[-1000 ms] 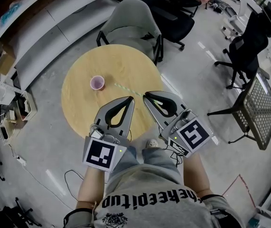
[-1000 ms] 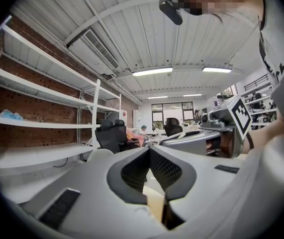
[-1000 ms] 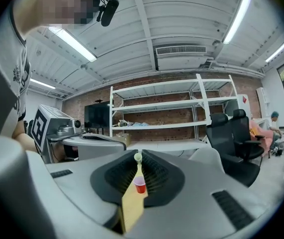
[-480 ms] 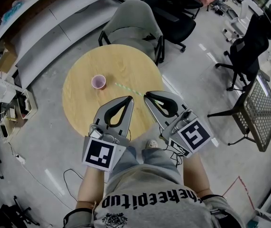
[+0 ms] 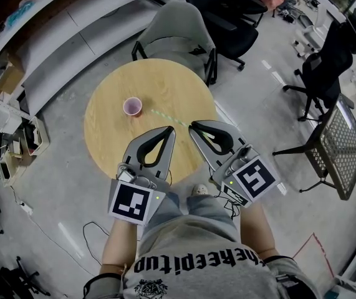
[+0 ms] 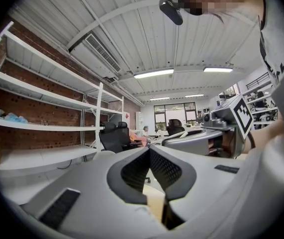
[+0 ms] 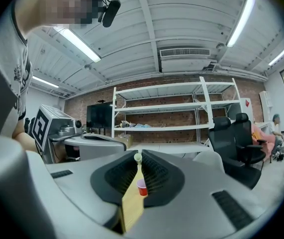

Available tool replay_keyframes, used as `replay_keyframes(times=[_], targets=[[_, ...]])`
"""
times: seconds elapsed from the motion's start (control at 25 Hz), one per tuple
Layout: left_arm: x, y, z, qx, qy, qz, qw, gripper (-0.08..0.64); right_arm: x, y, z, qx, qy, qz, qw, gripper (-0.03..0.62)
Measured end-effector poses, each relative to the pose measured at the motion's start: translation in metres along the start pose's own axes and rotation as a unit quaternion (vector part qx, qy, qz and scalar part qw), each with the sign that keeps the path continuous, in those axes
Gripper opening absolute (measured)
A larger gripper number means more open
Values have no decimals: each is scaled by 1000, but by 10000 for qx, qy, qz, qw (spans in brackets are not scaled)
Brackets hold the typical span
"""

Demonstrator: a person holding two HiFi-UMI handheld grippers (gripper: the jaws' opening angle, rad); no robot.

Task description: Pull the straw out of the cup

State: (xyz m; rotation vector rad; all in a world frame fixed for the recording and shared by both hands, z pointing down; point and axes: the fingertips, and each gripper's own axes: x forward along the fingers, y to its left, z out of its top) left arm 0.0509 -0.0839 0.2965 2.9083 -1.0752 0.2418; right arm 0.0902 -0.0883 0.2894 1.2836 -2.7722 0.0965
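A small pink cup [image 5: 132, 106] stands upright on the round wooden table [image 5: 165, 80], left of centre. A pale green straw [image 5: 168, 117] lies outside the cup and runs from just right of it to my right gripper [image 5: 191, 126], which is shut on the straw's near end. In the right gripper view the straw's tip [image 7: 138, 158] shows between the closed jaws of the right gripper [image 7: 138, 156], with the cup [image 7: 142, 187] beyond. My left gripper [image 5: 171, 129] hovers at the table's near edge, shut with nothing in it; in its own view the left gripper [image 6: 149, 149] has its jaws meeting.
A grey chair [image 5: 171, 33] stands at the table's far side, with black office chairs [image 5: 227, 17] beyond it and another black chair [image 5: 324, 61] to the right. A mesh-backed chair [image 5: 340, 142] is at the right. White shelving [image 5: 40, 36] lines the left.
The head view has drifted slightly. Both grippers, the straw and the cup keep their places.
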Motion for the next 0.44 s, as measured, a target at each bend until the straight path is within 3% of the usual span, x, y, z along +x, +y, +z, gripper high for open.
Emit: replay_keyframes(times=[0.44], targets=[[-13, 6, 2, 32, -42, 115, 9999, 18, 4, 11, 5, -77, -35, 77, 9999, 43]])
